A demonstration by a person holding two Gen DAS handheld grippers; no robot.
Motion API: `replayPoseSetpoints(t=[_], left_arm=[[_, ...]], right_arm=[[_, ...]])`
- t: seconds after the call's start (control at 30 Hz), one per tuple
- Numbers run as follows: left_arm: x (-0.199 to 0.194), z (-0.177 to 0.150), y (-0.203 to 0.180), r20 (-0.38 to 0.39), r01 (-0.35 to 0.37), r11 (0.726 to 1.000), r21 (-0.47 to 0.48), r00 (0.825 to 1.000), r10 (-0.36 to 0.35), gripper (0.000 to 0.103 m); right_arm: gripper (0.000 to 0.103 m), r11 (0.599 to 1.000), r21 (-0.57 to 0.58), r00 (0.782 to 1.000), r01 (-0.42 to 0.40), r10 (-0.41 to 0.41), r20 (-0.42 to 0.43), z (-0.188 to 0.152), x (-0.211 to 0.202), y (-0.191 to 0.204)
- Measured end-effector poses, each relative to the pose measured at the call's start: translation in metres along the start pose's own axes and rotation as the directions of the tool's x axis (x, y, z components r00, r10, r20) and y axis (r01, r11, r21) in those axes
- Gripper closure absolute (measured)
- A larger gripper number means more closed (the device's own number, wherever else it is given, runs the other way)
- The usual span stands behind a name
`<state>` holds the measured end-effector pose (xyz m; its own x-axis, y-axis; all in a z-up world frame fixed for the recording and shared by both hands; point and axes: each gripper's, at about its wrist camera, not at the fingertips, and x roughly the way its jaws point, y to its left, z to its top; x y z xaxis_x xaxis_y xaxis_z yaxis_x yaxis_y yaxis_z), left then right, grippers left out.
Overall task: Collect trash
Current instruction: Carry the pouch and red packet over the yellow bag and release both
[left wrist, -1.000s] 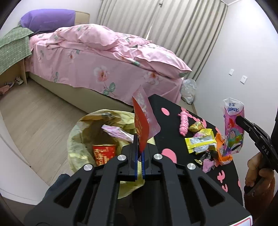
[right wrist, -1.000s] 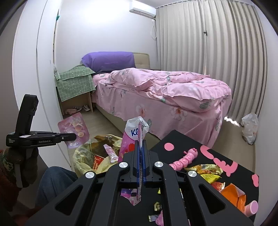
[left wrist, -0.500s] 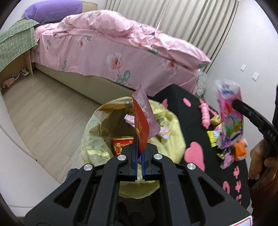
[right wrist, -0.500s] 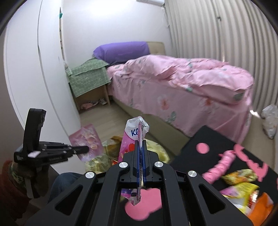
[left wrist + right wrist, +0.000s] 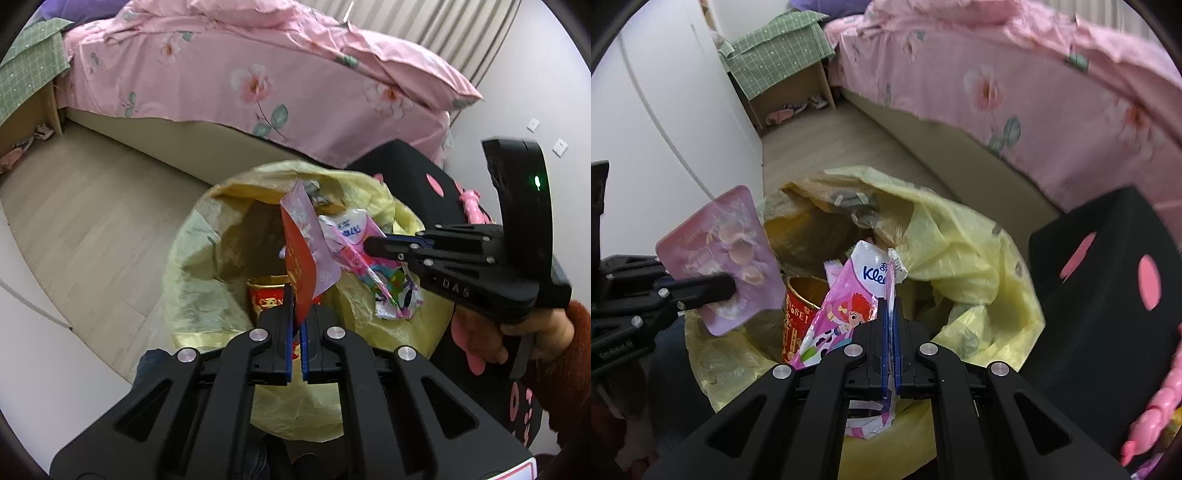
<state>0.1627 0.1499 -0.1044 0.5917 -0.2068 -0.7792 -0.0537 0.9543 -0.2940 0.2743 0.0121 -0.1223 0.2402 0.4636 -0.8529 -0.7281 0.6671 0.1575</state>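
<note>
A yellow trash bag (image 5: 199,258) (image 5: 960,251) stands open on the floor with a red cup (image 5: 266,295) (image 5: 799,306) inside. My left gripper (image 5: 297,295) (image 5: 729,286) is shut on a flat wrapper (image 5: 301,251) (image 5: 727,251), red on one side and pink on the other, held over the bag's mouth. My right gripper (image 5: 891,306) (image 5: 371,245) is shut on a pink Kleenex tissue pack (image 5: 849,310) (image 5: 354,240), which also hangs over the bag, just right of the wrapper.
A black table with pink spots (image 5: 1108,295) (image 5: 406,173) stands right of the bag, with a pink toy (image 5: 1156,413) on it. A pink bed (image 5: 295,81) lies behind, and a nightstand under a green cloth (image 5: 775,55) is at the far left. Wooden floor (image 5: 92,206) surrounds the bag.
Both grippers came down toward the bag. The right one swung from over the table to the bag's mouth with the tissue pack, ending close beside the wrapper.
</note>
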Motion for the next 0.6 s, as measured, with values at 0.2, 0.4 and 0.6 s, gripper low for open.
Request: replayPoseSetpoints(t=[0.2,0.4,0.6], left_arm=[[0.017,-0.001,-0.006,-0.034,0.003,1.000,0.018,0.999,-0.003,0.101],[0.016,0.005,0.001,-0.026,-0.007,1.000,-0.003,1.000,0.007,0.101],[-0.006,0.003,0.014,0.002,-0.021,0.999,-0.030,1.000,0.021,0.101]], right_arm=[[0.098,0.998,-0.047,0.999,0.042,-0.044,-0.028,-0.002,-0.002,-0.002],[0.098,0.998,-0.004,0.998,-0.056,0.056,0.005,-0.007,-0.016,0.008],[0.098,0.998,-0.003,0.998,-0.058,0.058,0.038,0.004,-0.015,0.019]])
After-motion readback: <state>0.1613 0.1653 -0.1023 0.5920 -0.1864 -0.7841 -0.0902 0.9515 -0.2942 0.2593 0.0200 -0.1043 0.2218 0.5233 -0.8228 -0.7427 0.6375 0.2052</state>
